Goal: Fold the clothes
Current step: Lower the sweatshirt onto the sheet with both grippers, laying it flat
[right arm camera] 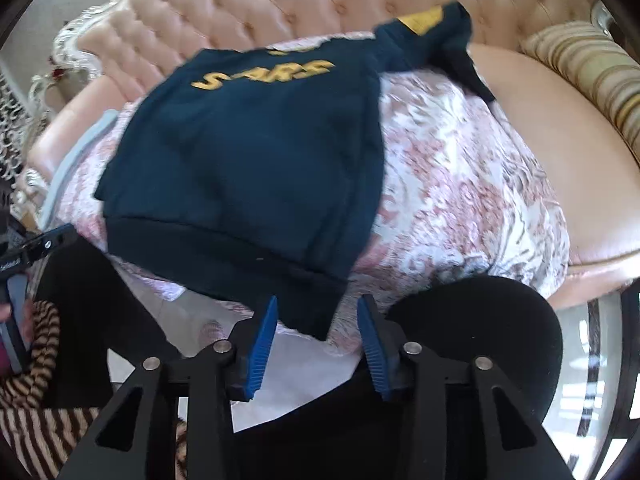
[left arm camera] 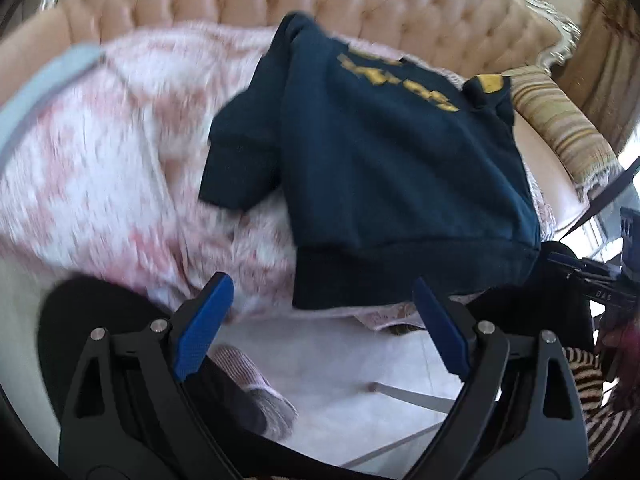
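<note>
We read blurred yellow letters on the dark navy sweatshirt [right arm camera: 248, 152], its hem just ahead of our spread, empty left claw [left arm camera: 324, 320] and right claw [right arm camera: 318, 344].

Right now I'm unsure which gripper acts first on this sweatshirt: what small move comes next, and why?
Probably ease the right gripper forward and close on the navy sweatshirt's hem corner. That corner hangs between its open jaws, while the left gripper is open below the hem's other end, holding nothing.

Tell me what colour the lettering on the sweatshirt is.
Yellow lettering, clearest in the right wrist view.
</note>
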